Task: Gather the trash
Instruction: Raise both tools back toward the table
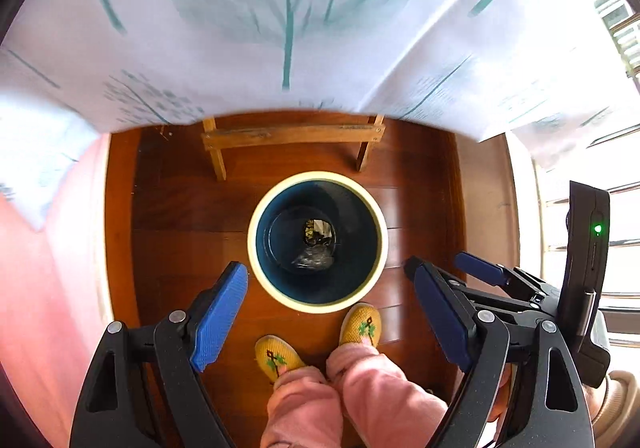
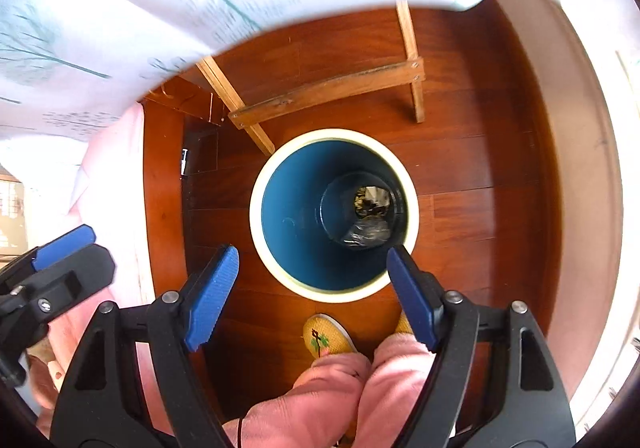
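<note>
Nearest the cameras, the left gripper (image 1: 332, 316) is seen with its blue pads spread wide and nothing between them; the right gripper (image 2: 312, 296) is likewise empty, its jaws parted broadly, so neither tool is burdened and both are judged free for a fresh pick. Both are aimed steeply downward over the bin, presumably so that anything let go falls straight in.

Just below the jaws, between the fingers, a pair of yellow slippers (image 1: 316, 340) and pink trouser legs (image 1: 340, 396) are seen, planted close to the container so it can be reached from above.

Just beyond the fingertips, the bin (image 2: 334, 294) with a cream rim and blue inside is stood on the wooden floor (image 1: 172, 208). At its bottom, crumpled trash (image 2: 370, 214) is seen lying: a clear plastic wad and a darker wrapper.

Farther off, a wooden frame (image 1: 292, 136) is seen beneath a white cloth printed with teal trees (image 1: 288, 8).
</note>
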Tool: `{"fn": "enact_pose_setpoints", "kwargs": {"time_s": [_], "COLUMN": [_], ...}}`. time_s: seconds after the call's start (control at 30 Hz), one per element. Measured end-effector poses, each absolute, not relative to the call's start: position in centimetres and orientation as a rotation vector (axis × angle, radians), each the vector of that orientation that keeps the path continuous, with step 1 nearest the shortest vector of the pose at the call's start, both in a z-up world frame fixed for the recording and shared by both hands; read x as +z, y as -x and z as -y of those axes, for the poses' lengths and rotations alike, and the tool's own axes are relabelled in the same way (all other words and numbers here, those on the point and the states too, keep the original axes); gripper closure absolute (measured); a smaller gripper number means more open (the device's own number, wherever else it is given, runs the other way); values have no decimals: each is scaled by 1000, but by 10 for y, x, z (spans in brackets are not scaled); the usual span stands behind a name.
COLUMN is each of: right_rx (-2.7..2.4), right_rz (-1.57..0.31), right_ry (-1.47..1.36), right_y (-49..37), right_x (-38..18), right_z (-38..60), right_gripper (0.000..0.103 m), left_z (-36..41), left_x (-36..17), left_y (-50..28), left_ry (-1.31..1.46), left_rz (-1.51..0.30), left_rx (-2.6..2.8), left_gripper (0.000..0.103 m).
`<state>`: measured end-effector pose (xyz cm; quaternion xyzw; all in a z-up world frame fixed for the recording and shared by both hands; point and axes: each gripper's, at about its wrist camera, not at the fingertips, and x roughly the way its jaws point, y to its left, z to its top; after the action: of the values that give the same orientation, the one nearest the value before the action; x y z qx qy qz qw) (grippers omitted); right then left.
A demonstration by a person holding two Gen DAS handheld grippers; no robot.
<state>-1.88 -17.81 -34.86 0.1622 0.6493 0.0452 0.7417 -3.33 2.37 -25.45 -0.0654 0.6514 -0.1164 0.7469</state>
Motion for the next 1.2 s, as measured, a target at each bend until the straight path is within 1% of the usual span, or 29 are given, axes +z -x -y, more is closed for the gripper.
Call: {"fn": "enact_pose_setpoints", "kwargs": {"time_s": [0.27,0.47,0.6,0.9,1.03,1.2], "right_rx": [113,157,142,81,44,-9], "right_rz": [-1373,-1259,-1134,-902,-816,-765], "right_ry": [-335,-312,-323,-337,-330,-304], "right_y": [34,47,54,56,57,56], "right_x": [-225,-126,-69,43,78,106], "right_z": [184,176,176,181,187,195], "right_gripper": [28,28,28,28,28,28], "left_z": [-34,-44,-50,-55,-49,-35], "left_x": [-130,-52,-14,70,99,126], "left_y": [46,55,58,53,44,24], "left_ry": [139,139,116,63,-22,-80], "left_rz": [-1358,-1318,-1287,-1100,-1032,-967], "left_rx": [-259,-292,-301,-388,-389,-399], "left_gripper": [20,20,22,23,23,23]}}
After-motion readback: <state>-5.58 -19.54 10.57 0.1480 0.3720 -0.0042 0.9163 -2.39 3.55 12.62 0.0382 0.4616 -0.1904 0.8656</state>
